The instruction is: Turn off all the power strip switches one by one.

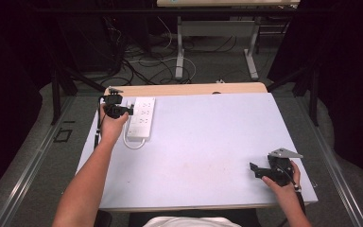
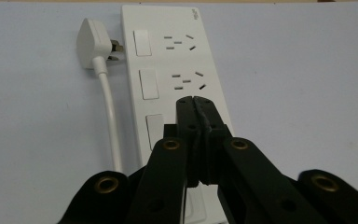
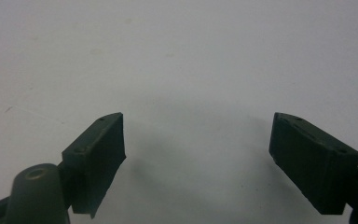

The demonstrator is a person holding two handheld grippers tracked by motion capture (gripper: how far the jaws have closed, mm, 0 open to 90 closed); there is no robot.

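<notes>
Left gripper view shows us the left gripper [image 2: 196, 99] with jaws pressed together, nothing between them, tips over a white power strip [image 2: 177, 65]. Beyond and left of the tips lies its white plug [image 2: 93, 43], prongs touching the strip's edge. Our right gripper [image 3: 198, 140] hangs spread wide above the bare table [image 3: 177, 51].
</notes>
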